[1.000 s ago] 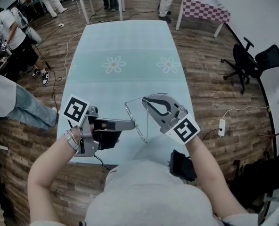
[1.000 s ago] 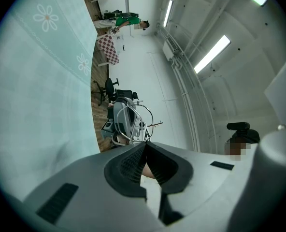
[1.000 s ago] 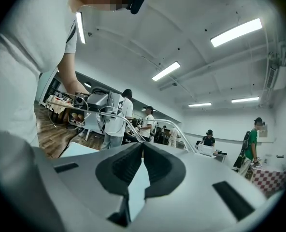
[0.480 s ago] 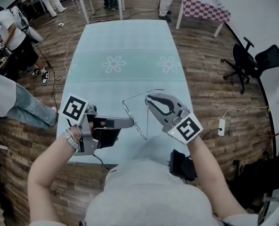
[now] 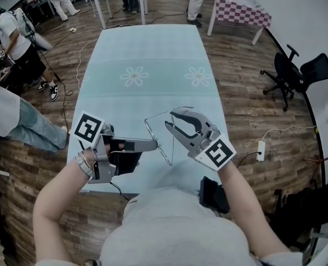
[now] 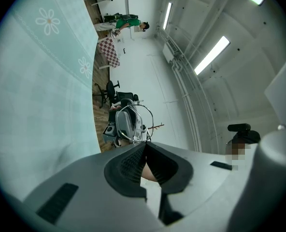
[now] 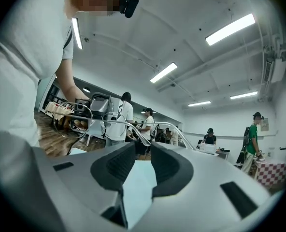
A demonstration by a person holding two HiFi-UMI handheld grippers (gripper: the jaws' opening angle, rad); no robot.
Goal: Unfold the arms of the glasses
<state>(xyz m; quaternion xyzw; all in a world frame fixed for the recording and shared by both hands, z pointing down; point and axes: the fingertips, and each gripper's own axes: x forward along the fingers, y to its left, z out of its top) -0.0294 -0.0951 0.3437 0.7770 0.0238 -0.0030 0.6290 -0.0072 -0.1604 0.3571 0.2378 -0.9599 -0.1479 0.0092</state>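
Left jaws: left gripper (image 6: 144, 145) pinched tight on the glasses (image 5: 151, 131) frame.
Right jaws: right gripper (image 7: 143, 151) opening; a glasses arm crosses at the tips, not pressed.
Glasses: in the air above the table's (image 5: 142, 54) near edge.

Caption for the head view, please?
The left gripper holds the glasses above the table; the jaws of the right gripper are opening, with one arm just past their tips, ungripped.

No readable txt, nos. or brands; only coded square markers (image 5: 87, 129) on left gripper (image 5: 155, 144) & right gripper (image 5: 169, 119).
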